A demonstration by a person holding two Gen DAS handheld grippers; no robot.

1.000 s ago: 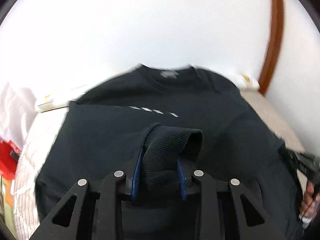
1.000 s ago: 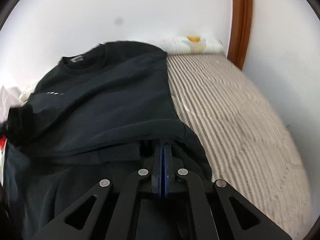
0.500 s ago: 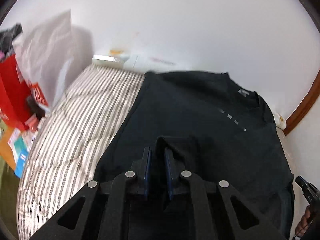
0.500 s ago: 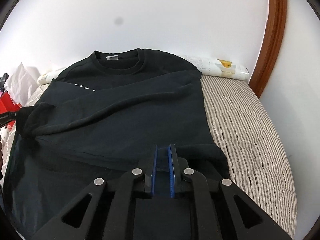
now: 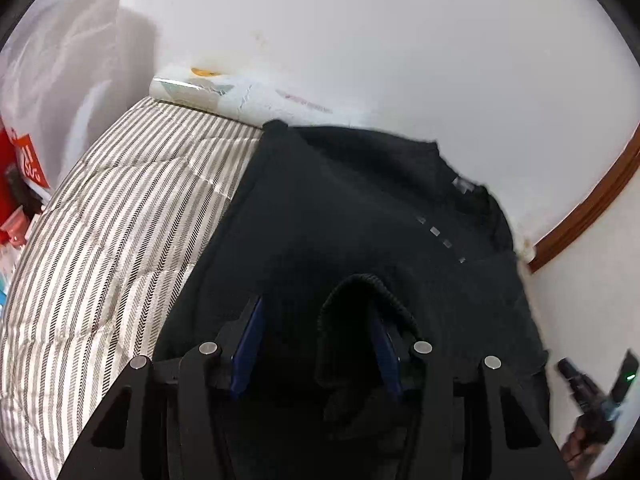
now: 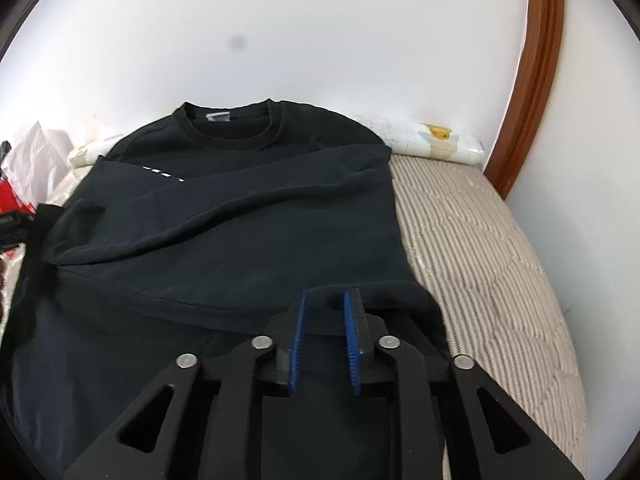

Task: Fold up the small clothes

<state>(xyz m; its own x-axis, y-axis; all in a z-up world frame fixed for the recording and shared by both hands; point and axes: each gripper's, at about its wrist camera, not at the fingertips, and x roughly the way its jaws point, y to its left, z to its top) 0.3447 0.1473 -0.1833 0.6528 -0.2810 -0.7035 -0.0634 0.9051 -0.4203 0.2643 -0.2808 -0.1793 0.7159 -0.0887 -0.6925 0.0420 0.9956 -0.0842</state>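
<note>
A black long-sleeved sweatshirt (image 6: 248, 216) lies flat on the striped bed, collar toward the wall, both sleeves folded across its chest. It also shows in the left wrist view (image 5: 360, 216). My left gripper (image 5: 318, 328) is open over the shirt's left side; the ribbed sleeve cuff (image 5: 368, 292) lies loose between the blue pads, against the right one. My right gripper (image 6: 325, 312) is open over the shirt's lower right side, with black fabric lying between its blue pads.
The striped quilt (image 5: 112, 232) is bare left of the shirt and bare on the right (image 6: 488, 248). A white pillow (image 6: 436, 140) lies along the wall. A brown wooden frame (image 6: 532, 72) stands at the right. Red packaging (image 5: 24, 156) sits at far left.
Both grippers have opened. The left one let go of the sleeve cuff after carrying it across the shirt; the right one released the fabric it pinched.
</note>
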